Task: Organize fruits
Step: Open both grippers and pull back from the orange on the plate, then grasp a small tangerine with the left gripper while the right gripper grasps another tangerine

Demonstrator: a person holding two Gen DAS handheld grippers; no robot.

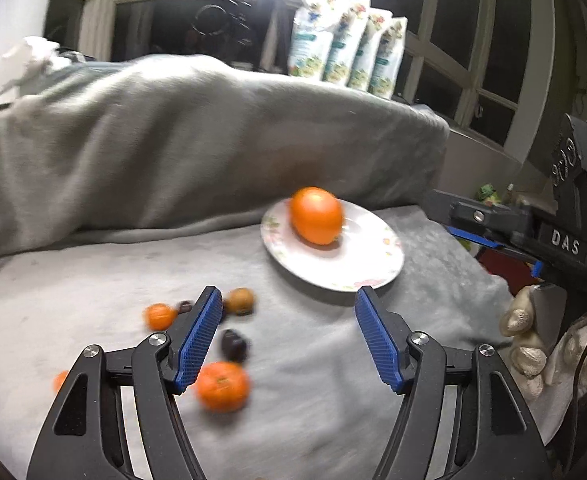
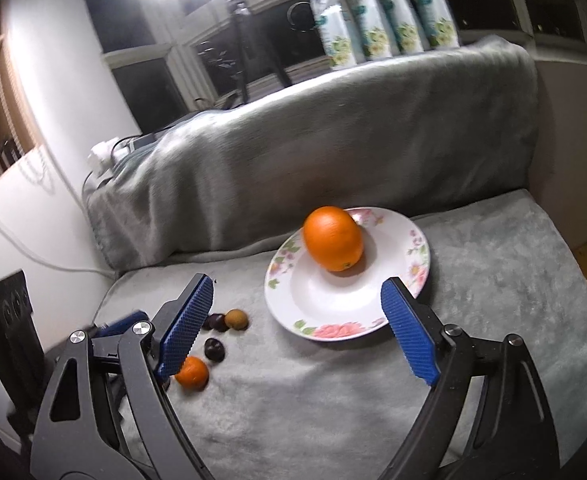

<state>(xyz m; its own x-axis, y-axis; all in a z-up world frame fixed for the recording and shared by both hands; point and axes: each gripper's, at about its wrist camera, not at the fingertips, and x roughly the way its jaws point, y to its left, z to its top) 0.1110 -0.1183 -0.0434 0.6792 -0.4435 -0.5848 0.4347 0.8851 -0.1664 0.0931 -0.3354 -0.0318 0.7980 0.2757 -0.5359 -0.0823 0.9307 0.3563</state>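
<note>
A big orange (image 1: pixel 316 215) (image 2: pixel 333 238) lies on the flowered white plate (image 1: pixel 373 264) (image 2: pixel 333 296) on a grey blanket. My left gripper (image 1: pixel 288 294) stands open and empty, short of the plate's near rim. Left of it lie loose fruits: a mandarin (image 1: pixel 223 386), a smaller mandarin (image 1: pixel 159 316), a brown fruit (image 1: pixel 240 301) and a dark plum (image 1: pixel 234 345). My right gripper (image 2: pixel 296 282) is open wide, nothing between its pads, its right finger over the plate's near rim. The right wrist view shows the mandarin (image 2: pixel 191 372), two dark plums (image 2: pixel 214 349) and the brown fruit (image 2: pixel 236 319).
A tall ridge of grey blanket (image 1: pixel 173 140) rises behind the plate. Flowered packages (image 1: pixel 345 40) stand on the window sill, beside a tripod (image 2: pixel 239 40) under a bright lamp. A gloved hand (image 1: pixel 525 344) holds the right gripper. More mandarins (image 1: pixel 59 380) lie at the far left.
</note>
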